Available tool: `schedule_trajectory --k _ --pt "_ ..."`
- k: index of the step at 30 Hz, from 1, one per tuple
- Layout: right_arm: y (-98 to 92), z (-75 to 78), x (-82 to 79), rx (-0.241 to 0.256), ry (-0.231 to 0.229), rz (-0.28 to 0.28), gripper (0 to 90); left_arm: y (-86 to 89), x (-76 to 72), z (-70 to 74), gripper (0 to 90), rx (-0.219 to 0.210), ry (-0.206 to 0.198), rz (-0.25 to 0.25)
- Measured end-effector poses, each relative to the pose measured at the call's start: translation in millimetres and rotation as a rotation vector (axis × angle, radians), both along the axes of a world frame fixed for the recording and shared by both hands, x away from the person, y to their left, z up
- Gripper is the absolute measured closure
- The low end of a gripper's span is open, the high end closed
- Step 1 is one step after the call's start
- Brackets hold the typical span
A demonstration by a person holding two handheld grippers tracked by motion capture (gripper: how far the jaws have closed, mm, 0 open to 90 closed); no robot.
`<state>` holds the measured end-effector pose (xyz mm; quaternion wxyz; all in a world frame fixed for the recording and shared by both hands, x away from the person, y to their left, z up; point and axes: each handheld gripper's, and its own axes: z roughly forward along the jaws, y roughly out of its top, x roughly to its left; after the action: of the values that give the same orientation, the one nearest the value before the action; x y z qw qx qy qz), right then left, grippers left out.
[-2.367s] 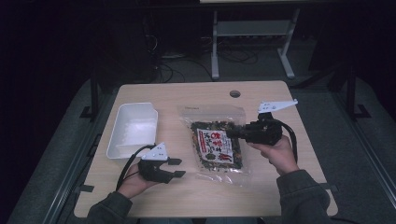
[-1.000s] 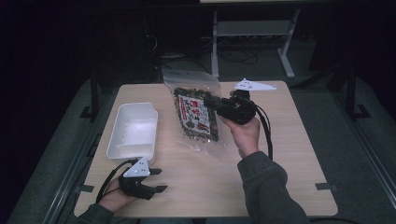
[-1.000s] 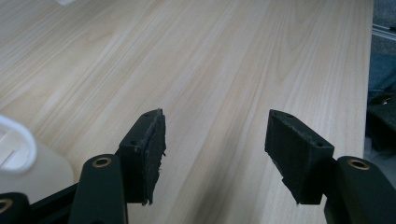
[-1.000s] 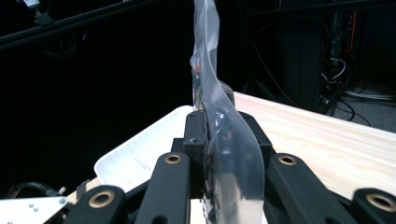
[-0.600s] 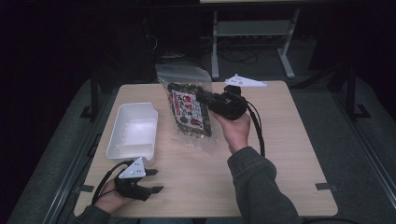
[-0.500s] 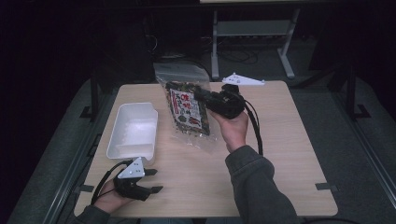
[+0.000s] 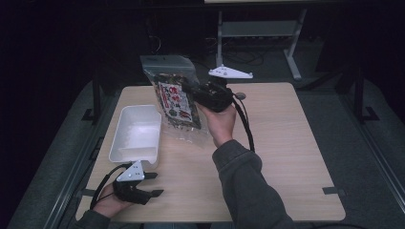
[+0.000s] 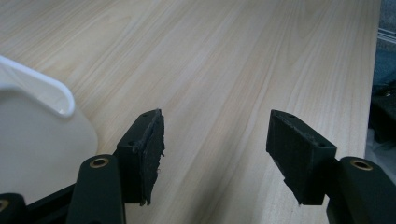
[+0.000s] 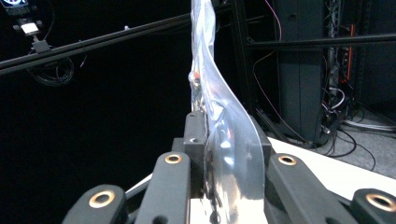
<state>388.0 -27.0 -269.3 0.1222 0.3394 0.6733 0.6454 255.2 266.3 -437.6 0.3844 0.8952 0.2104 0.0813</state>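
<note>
A clear snack bag (image 7: pixel 175 102) with a red and white label and dark contents hangs tilted above the table's far left part, beside a white tray (image 7: pixel 135 135). My right gripper (image 7: pixel 191 92) is shut on the bag's right edge and holds it off the wood. Seen along that gripper's jaws, the bag's clear plastic (image 9: pixel 219 126) rises edge-on from between the closed fingers. My left gripper (image 7: pixel 152 185) rests low at the table's near left corner, open with nothing between its fingers (image 8: pixel 144 149), just right of the tray's rounded corner (image 8: pixel 42 93).
The light wooden table (image 7: pixel 286 143) stretches bare to the right of the arms. A small dark hole (image 7: pixel 240 95) sits near its far edge. Behind the table stand a metal frame (image 7: pixel 258 28) and cables on a dark floor.
My right gripper has carried the bag up off the table's middle and to the far left, toward the tray. My left gripper drew back to the near left corner and has stayed there.
</note>
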Motion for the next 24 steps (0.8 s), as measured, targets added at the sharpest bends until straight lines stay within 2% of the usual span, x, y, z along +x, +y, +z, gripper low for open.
schedule_trajectory --k 4,11,18,24 --pt "12.7 2.1 3.6 0.011 -0.006 0.006 76.3 1.6 0.3 -0.2 36.1 -0.004 0.003 0.003" --pt "48.1 2.6 14.1 0.038 -0.019 0.013 76.5 5.2 -0.2 -0.2 35.5 0.0 0.005 0.004" --pt "85.3 -6.7 31.4 0.016 -0.017 0.008 76.7 13.1 -0.7 -0.6 35.5 -0.02 0.015 0.026" --pt "116.7 -20.4 46.8 0.008 0.011 0.008 76.8 14.0 0.3 -1.2 35.4 -0.018 0.015 0.021"
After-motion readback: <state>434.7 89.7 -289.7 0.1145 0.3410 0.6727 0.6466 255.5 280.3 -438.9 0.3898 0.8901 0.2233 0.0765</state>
